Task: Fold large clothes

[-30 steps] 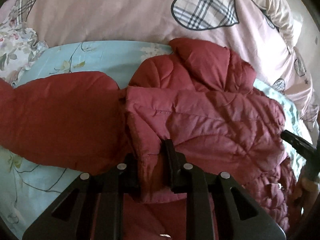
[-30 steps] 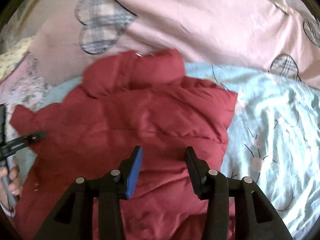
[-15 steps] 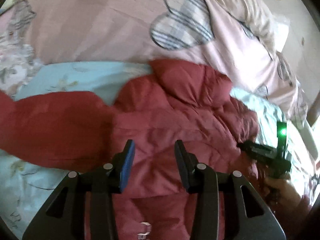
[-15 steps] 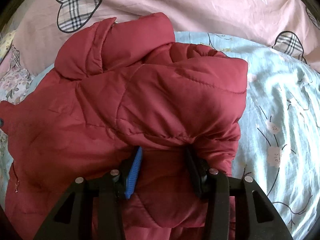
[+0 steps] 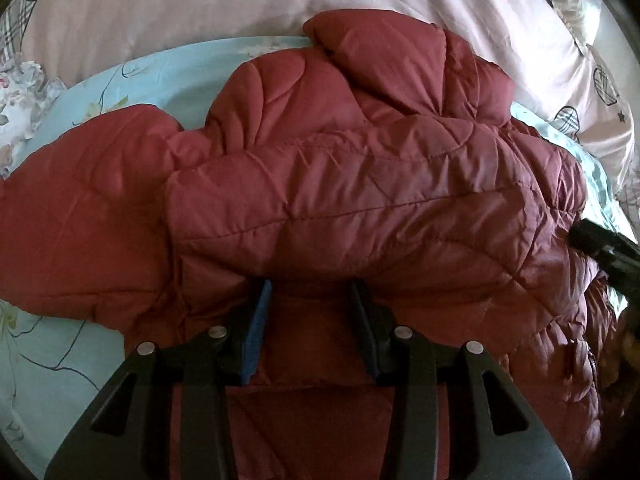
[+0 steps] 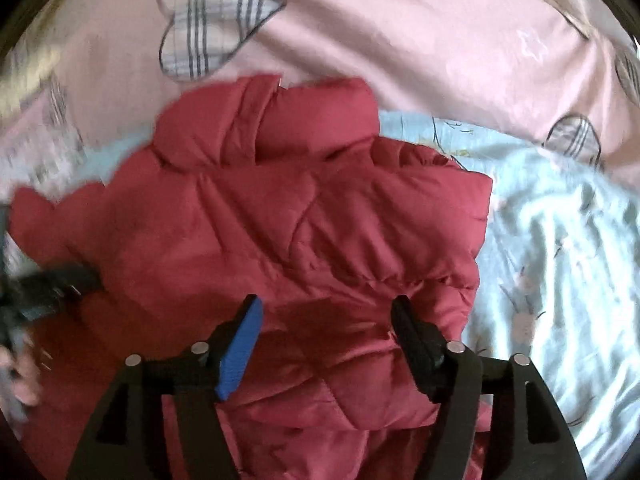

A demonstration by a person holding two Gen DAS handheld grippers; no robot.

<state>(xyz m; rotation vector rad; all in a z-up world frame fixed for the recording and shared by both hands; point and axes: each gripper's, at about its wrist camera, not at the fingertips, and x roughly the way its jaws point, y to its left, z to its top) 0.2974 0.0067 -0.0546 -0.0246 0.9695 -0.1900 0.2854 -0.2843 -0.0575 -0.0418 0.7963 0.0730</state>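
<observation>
A dark red quilted puffer jacket lies on a light blue floral sheet. Its collar points away from me and one sleeve spreads to the left. My left gripper is open, its fingertips tucked under a puffed fold of the jacket. In the right wrist view the jacket lies bunched with its right side folded in. My right gripper is open just above it and holds nothing. The right gripper also shows at the right edge of the left wrist view.
A pink duvet with plaid hearts lies behind the jacket. The blue sheet spreads to the right of the jacket. The left gripper and the hand holding it show blurred at the left edge of the right wrist view.
My left gripper let go of the jacket fold and opened, then pushed in under the fold. My right gripper pressed into the jacket and has pulled back up, staying open.
</observation>
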